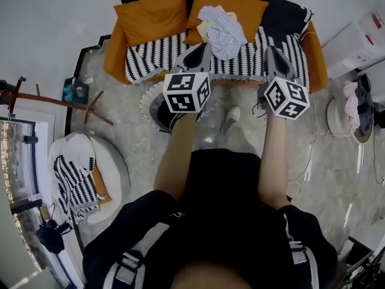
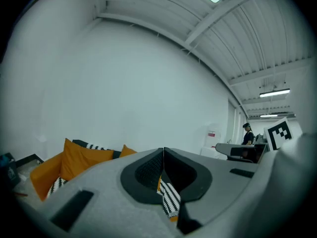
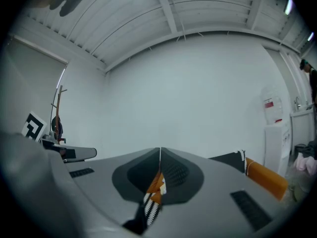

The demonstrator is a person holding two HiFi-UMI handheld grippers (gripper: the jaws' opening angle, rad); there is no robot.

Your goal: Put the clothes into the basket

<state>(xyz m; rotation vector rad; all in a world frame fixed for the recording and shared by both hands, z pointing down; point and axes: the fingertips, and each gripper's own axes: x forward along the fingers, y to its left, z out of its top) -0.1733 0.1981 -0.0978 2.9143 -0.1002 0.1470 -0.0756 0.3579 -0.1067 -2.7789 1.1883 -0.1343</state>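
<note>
Both: my left claw [image 1: 203, 49] and right claw [image 1: 271, 51] pinched together, empty, levelled at sofa [image 1: 118, 54] for the reach.
Clothes [image 1: 221, 30]: heaped on its seat, untouched.
Basket [image 1: 148, 105]: likely the round rim below left claw.

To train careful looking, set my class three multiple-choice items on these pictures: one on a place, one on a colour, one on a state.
1. Where does the heap of clothes lie? A on a table; B on the sofa; C on the floor.
2. What colour are the cushions? A orange; B green; C blue.
3. How do the jaws of the left gripper and right gripper stand? A wide apart; B shut on a shirt; C shut, empty.
Answers: B, the head view shows it on the sofa seat; A, both are orange; C, each gripper view shows its jaws meeting with nothing between.
</note>
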